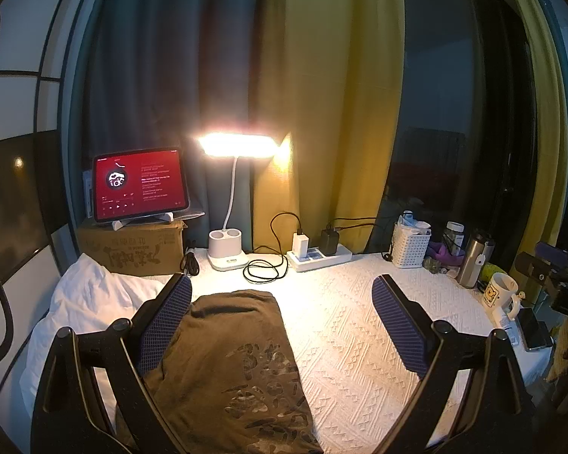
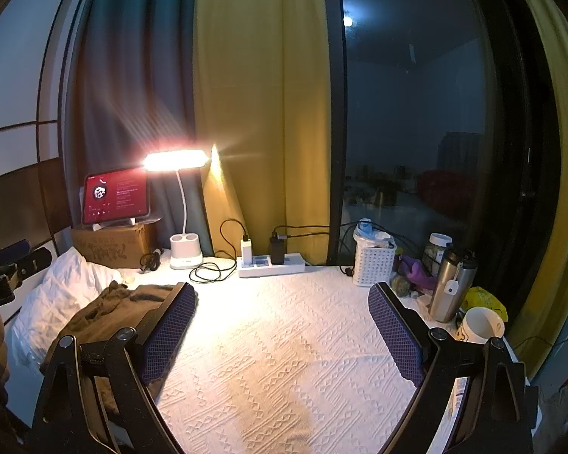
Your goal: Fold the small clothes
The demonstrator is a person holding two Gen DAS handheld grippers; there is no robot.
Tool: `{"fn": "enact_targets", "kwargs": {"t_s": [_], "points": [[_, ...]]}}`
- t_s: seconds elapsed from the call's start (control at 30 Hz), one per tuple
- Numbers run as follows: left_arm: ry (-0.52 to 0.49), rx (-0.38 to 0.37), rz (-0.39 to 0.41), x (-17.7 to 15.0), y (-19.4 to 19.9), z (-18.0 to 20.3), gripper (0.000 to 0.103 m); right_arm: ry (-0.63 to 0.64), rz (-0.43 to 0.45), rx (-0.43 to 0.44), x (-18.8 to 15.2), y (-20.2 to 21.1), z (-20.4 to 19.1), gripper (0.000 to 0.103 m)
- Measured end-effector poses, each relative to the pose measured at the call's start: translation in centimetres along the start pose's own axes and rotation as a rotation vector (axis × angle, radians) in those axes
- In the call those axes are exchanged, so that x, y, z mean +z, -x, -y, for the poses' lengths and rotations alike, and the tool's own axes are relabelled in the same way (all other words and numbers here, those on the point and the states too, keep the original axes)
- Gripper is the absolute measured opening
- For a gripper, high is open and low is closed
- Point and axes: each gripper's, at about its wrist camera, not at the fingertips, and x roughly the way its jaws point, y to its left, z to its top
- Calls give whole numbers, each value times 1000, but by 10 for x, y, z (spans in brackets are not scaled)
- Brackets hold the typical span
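Observation:
An olive-brown garment (image 1: pixel 231 363) with a printed pattern lies folded on the white textured tablecloth (image 1: pixel 359 325), under the left side of my left gripper (image 1: pixel 282 325). That gripper is open and empty above it. In the right wrist view the same garment (image 2: pixel 110 310) lies rumpled at the left, behind the left finger. My right gripper (image 2: pixel 282 329) is open and empty over bare tablecloth (image 2: pixel 284 340). The other gripper's body shows at the far left edge (image 2: pixel 3 272).
A lit desk lamp (image 1: pixel 234 147), a tablet (image 1: pixel 140 185) on a cardboard box, a power strip (image 1: pixel 318 255) with cables, a white basket (image 1: pixel 411 246), a steel flask (image 1: pixel 473 261) and a mug (image 1: pixel 500 295) line the back and right. White cloth (image 1: pixel 91 302) lies at the left.

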Motion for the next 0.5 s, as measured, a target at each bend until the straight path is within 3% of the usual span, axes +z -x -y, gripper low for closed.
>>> {"fn": "enact_targets", "kwargs": {"t_s": [0.5], "points": [[-1, -2, -1, 1, -1, -4, 95, 11, -16, 8, -3, -3, -2, 94]]}}
